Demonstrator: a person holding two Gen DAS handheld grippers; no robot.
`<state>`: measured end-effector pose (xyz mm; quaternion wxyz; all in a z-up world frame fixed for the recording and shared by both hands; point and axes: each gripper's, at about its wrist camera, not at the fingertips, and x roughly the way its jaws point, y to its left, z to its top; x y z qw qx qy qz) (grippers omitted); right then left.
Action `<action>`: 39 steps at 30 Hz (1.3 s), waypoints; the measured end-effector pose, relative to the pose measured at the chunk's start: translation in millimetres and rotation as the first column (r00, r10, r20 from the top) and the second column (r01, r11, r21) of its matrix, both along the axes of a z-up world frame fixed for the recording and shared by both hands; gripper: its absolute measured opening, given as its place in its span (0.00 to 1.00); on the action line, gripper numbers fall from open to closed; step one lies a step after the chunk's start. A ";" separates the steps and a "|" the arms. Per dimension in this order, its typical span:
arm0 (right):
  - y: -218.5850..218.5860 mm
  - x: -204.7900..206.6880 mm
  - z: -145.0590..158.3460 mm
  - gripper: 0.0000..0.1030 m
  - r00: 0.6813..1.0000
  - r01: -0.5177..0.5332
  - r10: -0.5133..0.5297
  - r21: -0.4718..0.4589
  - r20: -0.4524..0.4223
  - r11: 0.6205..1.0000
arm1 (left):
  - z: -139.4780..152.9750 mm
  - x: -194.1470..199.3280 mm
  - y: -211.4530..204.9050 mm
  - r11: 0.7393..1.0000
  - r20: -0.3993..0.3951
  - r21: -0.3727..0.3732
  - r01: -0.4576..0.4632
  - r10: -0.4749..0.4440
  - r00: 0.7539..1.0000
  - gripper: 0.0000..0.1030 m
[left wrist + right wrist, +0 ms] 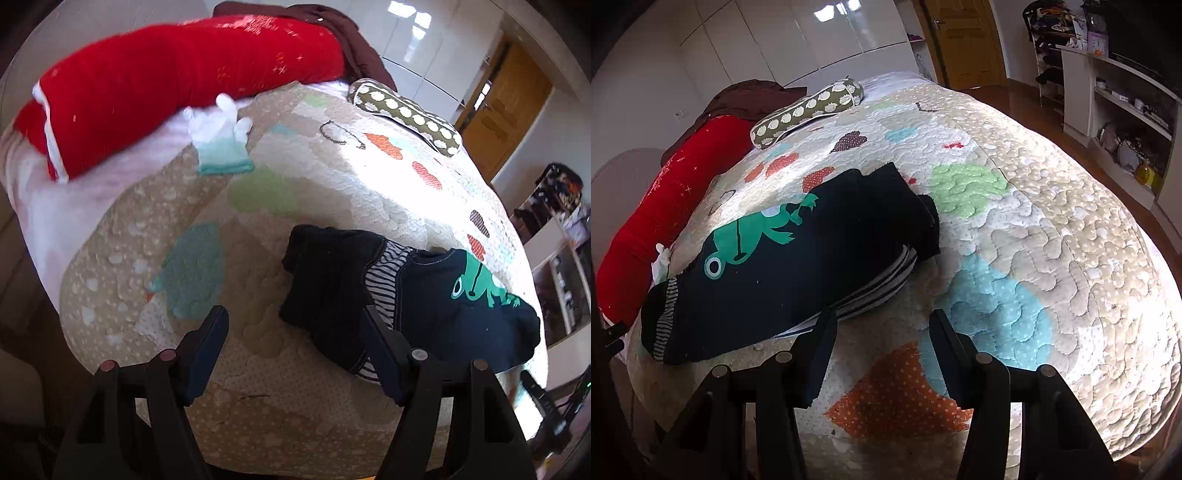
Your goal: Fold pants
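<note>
I have both grippers above the bed, over its patchwork quilt (332,177), and neither one is carrying anything.

My left gripper (295,332) has its jaws spread wide. Between them I see only bare quilt. The right-hand finger crosses in front of the near edge of the pants (424,295) in this view, over the striped lining, but I cannot tell whether it touches the cloth or hangs just above it.

My right gripper (882,332) has its jaws parted too, a little less wide, again with only quilt between them. Its left-hand finger sits at the near edge of the pants (768,280), right by the striped band; whether it is in contact I cannot say.

The pants are dark navy with a green frog print and lie bunched in a folded heap on the quilt. From the left wrist camera they lie to the right of the jaws; from the right wrist camera they lie to the left, so the heap sits between my two grippers.

Farther off, a long red bolster (177,85) runs along the far left side of the bed, a white and teal glove (221,140) lies beside it, and a spotted olive cushion (406,114) rests near the far end
</note>
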<state>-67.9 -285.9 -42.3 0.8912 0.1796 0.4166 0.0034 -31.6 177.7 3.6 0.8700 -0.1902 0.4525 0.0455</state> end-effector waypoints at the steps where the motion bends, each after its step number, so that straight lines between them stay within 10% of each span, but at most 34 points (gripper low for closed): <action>1: -0.8 0.1 -1.8 0.55 1.000 0.001 -0.001 0.004 -0.004 1.000 | -6.0 -0.5 9.6 0.999 -0.013 -0.052 -0.014 0.014 1.000 0.70; 12: 8.0 -1.9 -2.4 0.56 1.000 -0.015 0.015 -0.007 0.006 1.000 | -41.3 9.2 -23.3 0.973 -0.088 -0.219 0.069 -0.090 0.992 0.69; 16: 7.4 -5.6 3.0 0.56 1.000 -0.017 0.018 -0.021 0.024 1.000 | -53.7 18.7 -36.8 0.968 -0.145 -0.235 0.088 -0.125 0.981 0.06; 24: 21.0 -5.3 16.9 0.56 0.984 -0.167 0.158 0.123 0.077 0.978 | -12.1 11.8 -39.3 0.970 -0.022 -0.221 0.102 -0.110 0.994 0.05; 26: 33.2 4.0 15.6 0.64 0.954 -0.298 0.283 0.266 0.094 0.917 | 1.2 14.5 -40.4 0.966 0.012 -0.233 0.115 -0.115 0.993 0.05; 31: 68.9 42.8 -13.9 0.67 0.858 -0.444 0.501 0.649 0.110 0.617 | 25.0 24.2 -49.4 0.961 0.079 -0.236 0.146 -0.131 0.988 0.04; 37: 109.1 77.1 -51.3 0.68 0.829 -0.361 0.554 0.828 0.074 0.429 | 30.2 33.7 -51.7 0.960 0.096 -0.229 0.164 -0.146 0.985 0.04; 39: 118.5 83.6 -56.7 0.68 0.831 -0.341 0.554 0.833 0.051 0.435 | 26.2 34.5 -49.7 0.957 0.090 -0.239 0.165 -0.147 0.985 0.04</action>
